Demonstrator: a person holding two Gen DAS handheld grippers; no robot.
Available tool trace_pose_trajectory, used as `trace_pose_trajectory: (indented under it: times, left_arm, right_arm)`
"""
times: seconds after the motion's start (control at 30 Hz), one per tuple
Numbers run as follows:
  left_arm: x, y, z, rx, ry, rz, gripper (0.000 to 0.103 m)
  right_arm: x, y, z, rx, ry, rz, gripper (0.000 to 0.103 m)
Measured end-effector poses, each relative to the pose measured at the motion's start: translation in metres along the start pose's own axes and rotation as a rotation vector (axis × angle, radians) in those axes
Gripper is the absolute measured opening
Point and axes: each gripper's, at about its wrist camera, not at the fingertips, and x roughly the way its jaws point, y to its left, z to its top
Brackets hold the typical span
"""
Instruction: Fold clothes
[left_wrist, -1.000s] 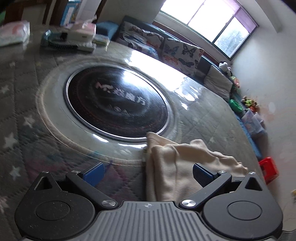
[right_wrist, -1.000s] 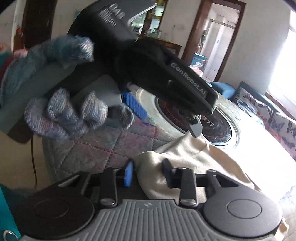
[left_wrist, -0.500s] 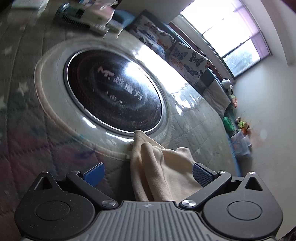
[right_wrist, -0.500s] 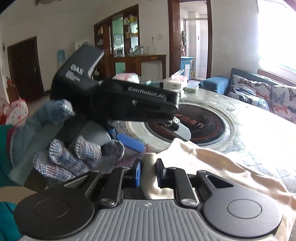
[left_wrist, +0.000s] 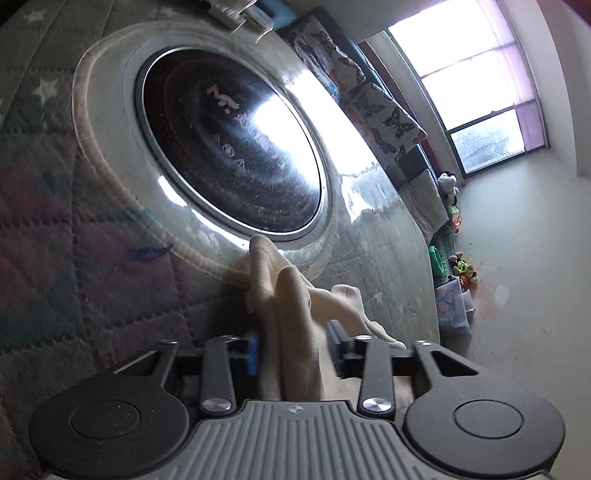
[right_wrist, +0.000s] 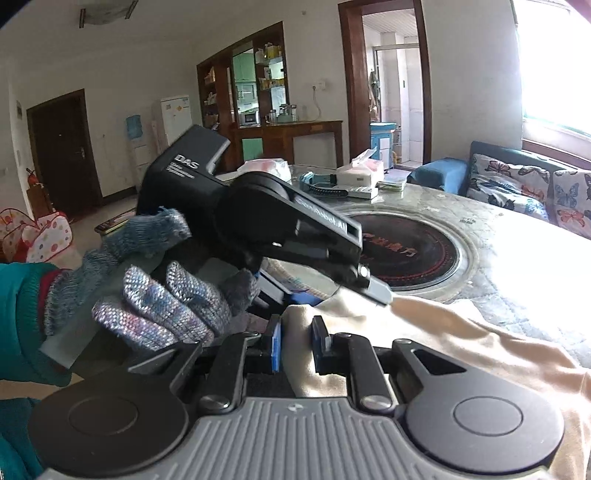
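A cream garment lies bunched on the quilted table cover near the round black hotplate. My left gripper is shut on a thick fold of it. In the right wrist view the same cream garment spreads to the right. My right gripper is shut on its near edge. The left gripper's body, held by a gloved hand, sits just above and left of my right gripper.
A glass ring surrounds the hotplate. Boxes and a tissue pack stand at the table's far side. A butterfly-print sofa runs along the window wall. Toys lie on the floor beyond the table edge.
My left gripper has closed from wide open onto the garment's fold and tilted. My right gripper stays shut on the cloth edge and has lifted, levelling its view.
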Motion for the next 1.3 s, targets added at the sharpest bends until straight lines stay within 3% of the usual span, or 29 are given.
trace_pose_trajectory:
  times: [0.1, 0.2, 0.33, 0.47, 0.6, 0.87, 1.0, 1.07, 1.1, 1.17, 1.3]
  left_arm:
    - [0.001, 0.001, -0.001, 0.01, -0.003, -0.007, 0.021]
    - [0.002, 0.002, 0.001, 0.011, 0.005, -0.013, 0.021]
    - [0.003, 0.009, 0.003, -0.008, 0.018, -0.033, 0.021]
    - [0.004, 0.013, 0.005, -0.004, 0.018, -0.05, 0.021]
    - [0.002, 0.013, 0.005, 0.023, 0.013, -0.055, 0.019]
    - [0.003, 0.0, 0.006, 0.092, -0.006, -0.057, 0.018]
    - [0.005, -0.012, 0.004, 0.152, -0.01, -0.05, 0.017]
    - [0.008, -0.018, 0.004, 0.174, -0.005, -0.052, 0.016]
    - [0.009, -0.021, 0.004, 0.185, -0.005, -0.052, 0.015]
    - [0.009, -0.027, 0.003, 0.216, -0.004, -0.057, 0.015]
    - [0.02, -0.055, 0.0, 0.29, 0.009, -0.077, 0.014]
  right_arm:
    - [-0.001, -0.001, -0.004, 0.007, 0.003, 0.004, 0.017]
    - [-0.007, 0.0, -0.006, 0.024, 0.002, 0.001, 0.019]
    - [-0.022, -0.008, -0.007, 0.063, -0.024, -0.026, 0.029]
    - [-0.043, -0.031, -0.011, 0.124, -0.047, -0.133, 0.041]
    - [-0.058, -0.069, -0.022, 0.215, -0.041, -0.288, 0.046]
    - [-0.064, -0.153, -0.053, 0.468, -0.027, -0.486, 0.046]
    - [-0.064, -0.167, -0.07, 0.542, -0.023, -0.477, 0.046]
    - [-0.067, -0.166, -0.073, 0.546, -0.033, -0.459, 0.04]
    - [-0.068, -0.165, -0.073, 0.549, -0.034, -0.449, 0.027]
    - [-0.07, -0.165, -0.073, 0.553, -0.04, -0.433, 0.014]
    - [-0.092, -0.163, -0.067, 0.531, -0.078, -0.455, 0.011]
